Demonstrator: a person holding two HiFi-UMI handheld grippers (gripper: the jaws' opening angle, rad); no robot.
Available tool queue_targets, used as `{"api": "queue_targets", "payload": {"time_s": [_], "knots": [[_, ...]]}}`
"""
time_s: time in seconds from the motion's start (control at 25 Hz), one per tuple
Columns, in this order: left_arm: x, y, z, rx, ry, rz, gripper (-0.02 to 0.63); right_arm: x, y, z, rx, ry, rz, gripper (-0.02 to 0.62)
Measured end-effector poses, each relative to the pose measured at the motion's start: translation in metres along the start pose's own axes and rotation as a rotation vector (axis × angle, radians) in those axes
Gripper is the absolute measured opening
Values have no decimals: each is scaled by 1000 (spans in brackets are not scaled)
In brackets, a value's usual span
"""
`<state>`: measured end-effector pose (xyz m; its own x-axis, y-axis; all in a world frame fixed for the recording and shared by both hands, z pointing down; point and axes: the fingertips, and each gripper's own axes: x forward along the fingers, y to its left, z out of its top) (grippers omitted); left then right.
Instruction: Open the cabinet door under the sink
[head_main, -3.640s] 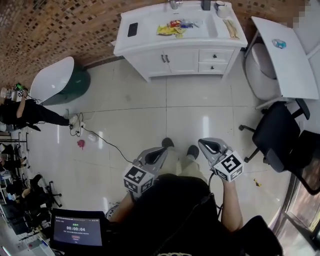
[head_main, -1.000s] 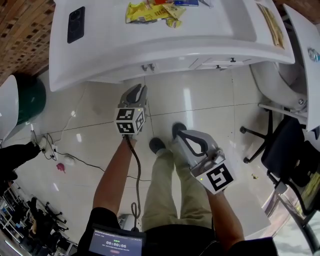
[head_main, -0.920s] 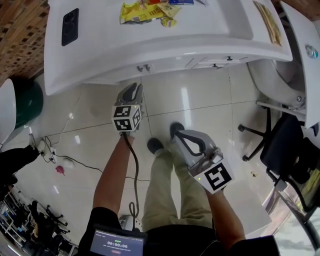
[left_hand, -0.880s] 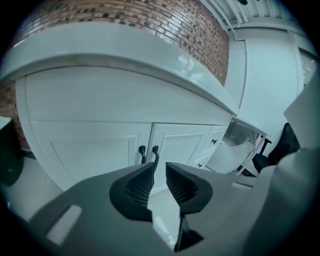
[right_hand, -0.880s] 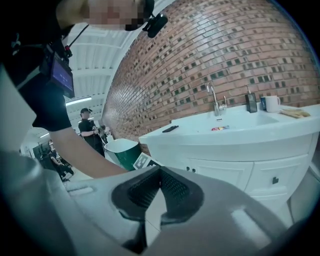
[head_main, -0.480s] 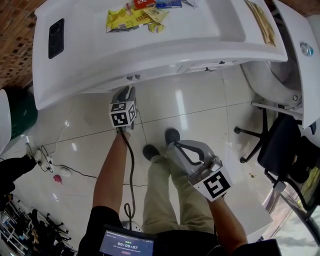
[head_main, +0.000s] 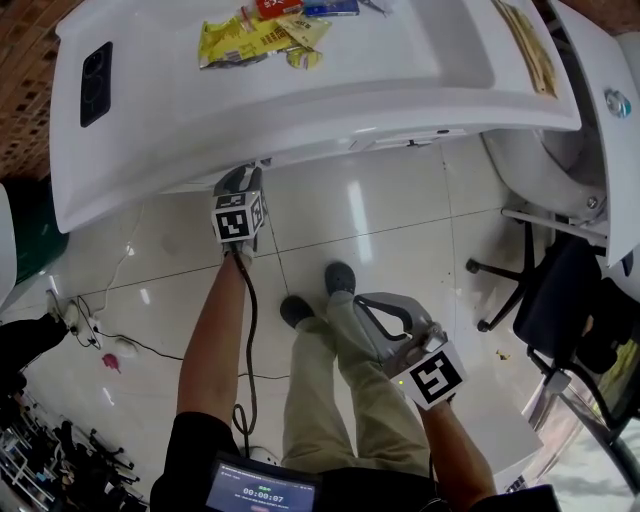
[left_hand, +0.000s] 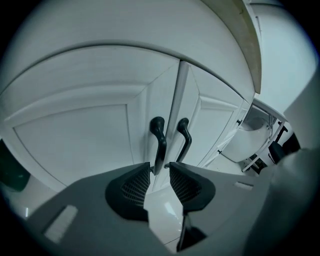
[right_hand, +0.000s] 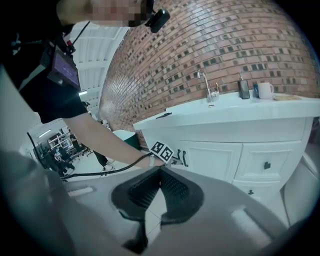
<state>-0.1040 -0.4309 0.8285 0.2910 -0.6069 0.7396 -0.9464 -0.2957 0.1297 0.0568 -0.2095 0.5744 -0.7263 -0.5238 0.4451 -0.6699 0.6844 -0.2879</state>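
Observation:
The white cabinet under the sink has two doors, left door (left_hand: 85, 135) and right door (left_hand: 212, 127), each with a black curved handle. The left handle (left_hand: 159, 140) and right handle (left_hand: 183, 137) stand side by side at the seam. My left gripper (left_hand: 156, 172) (head_main: 240, 182) is right at the doors, under the counter's edge. Its jaws have just been opening, and the left handle's lower end lies in the gap between the tips, with the pads off it. My right gripper (right_hand: 160, 174) (head_main: 372, 308) hangs back over the floor near the person's legs, jaws shut on nothing.
The white sink counter (head_main: 180, 110) carries a black phone (head_main: 95, 82), and snack packets (head_main: 250, 38) lie in the basin. Right of the doors are two drawers (right_hand: 265, 165). A black office chair (head_main: 570, 310) stands at right, a cable (head_main: 100, 320) on the tiled floor at left.
My left gripper has travelled forward and down to the cabinet doors, its jaws now tucked under the counter's edge. The right gripper has sunk a little lower in the head view.

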Motion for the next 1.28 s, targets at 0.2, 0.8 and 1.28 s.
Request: {"api": "queue_targets", "payload": {"time_s": [0.2, 0.8, 1.28], "knots": [[11, -2, 4, 28, 3, 1, 141, -1, -7, -7, -12, 27, 18, -8], [7, -3, 0, 51, 4, 4, 71, -1, -13, -10, -42, 62, 55, -8], [-14, -10, -24, 69, -17, -16, 71, 3, 0, 1, 1, 16, 73, -8]]}}
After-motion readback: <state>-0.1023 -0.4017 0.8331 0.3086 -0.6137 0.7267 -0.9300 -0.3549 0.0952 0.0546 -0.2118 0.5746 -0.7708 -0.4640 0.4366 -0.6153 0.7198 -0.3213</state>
